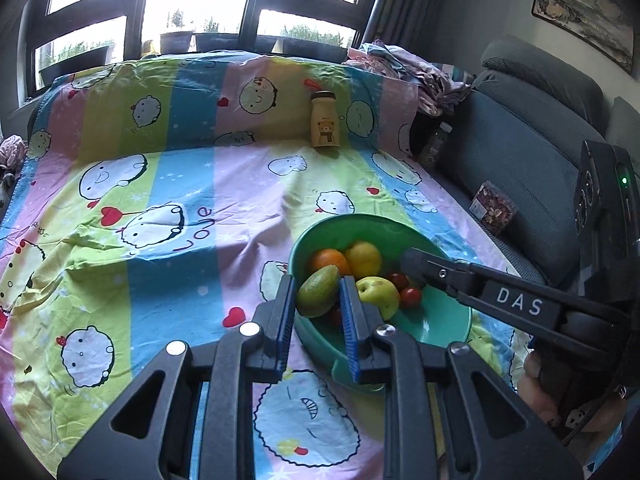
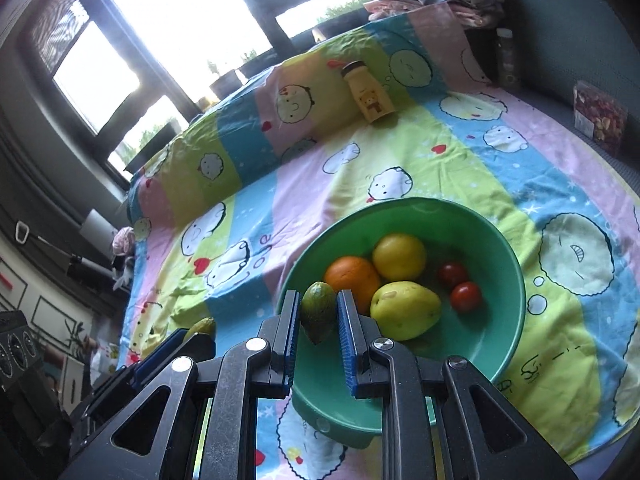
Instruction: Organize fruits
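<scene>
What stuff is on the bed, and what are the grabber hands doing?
Surface: cartoon sheet, striped and wrinkled.
Job's things: green bowl holding an orange, a yellow fruit, a pear and tomatoes.
Clutter: bear bottle standing at the back; dark bottle and snack box on the sofa.
Grippers: left gripper pinches the first green fruit at the bowl's edge; right gripper pinches the second green fruit over the bowl.
Cables: nothing seen.
Surroundings: windows, crumpled cloth, painting.
</scene>
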Motion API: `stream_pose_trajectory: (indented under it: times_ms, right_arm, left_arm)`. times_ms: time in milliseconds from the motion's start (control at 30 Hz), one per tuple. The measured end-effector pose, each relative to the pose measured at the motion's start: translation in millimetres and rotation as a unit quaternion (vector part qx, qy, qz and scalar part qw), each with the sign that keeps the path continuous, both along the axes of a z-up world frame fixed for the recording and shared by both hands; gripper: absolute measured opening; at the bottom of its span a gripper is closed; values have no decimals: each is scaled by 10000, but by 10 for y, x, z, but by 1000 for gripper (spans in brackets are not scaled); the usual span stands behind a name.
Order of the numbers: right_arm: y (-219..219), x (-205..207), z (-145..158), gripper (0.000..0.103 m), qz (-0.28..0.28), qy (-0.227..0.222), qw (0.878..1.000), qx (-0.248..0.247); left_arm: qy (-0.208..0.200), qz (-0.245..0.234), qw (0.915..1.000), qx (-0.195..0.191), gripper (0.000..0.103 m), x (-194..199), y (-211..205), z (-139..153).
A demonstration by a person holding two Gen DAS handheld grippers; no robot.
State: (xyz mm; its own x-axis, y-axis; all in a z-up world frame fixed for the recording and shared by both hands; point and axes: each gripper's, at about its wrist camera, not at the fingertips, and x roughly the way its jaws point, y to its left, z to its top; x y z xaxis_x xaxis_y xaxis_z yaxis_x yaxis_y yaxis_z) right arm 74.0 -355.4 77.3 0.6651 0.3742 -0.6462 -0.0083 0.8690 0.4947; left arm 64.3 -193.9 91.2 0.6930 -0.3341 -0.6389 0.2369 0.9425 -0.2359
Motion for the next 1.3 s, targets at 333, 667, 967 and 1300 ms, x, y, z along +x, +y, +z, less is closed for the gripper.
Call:
stream_pose_trajectory:
  times_ms: [333,667,967,1300]
  right_arm:
    - [-302,115,-196,21,-367,387,9986,26]
    - [-455,203,-379,21,-546,763,9956,20]
    - [-470,254,-451,21,-642,977,9929,-199]
    - [-487,264,-479,21,-708,1051,9916,-273]
  left_arm:
    - [350,-188,9990,183,22,261,-365,-194]
    - [709,-425,9964,174,23,405,-600,-385]
    - [856,-539,9947,185,19,465,-712,-477]
    - [856,-525,9948,180,23,460,-705,-466]
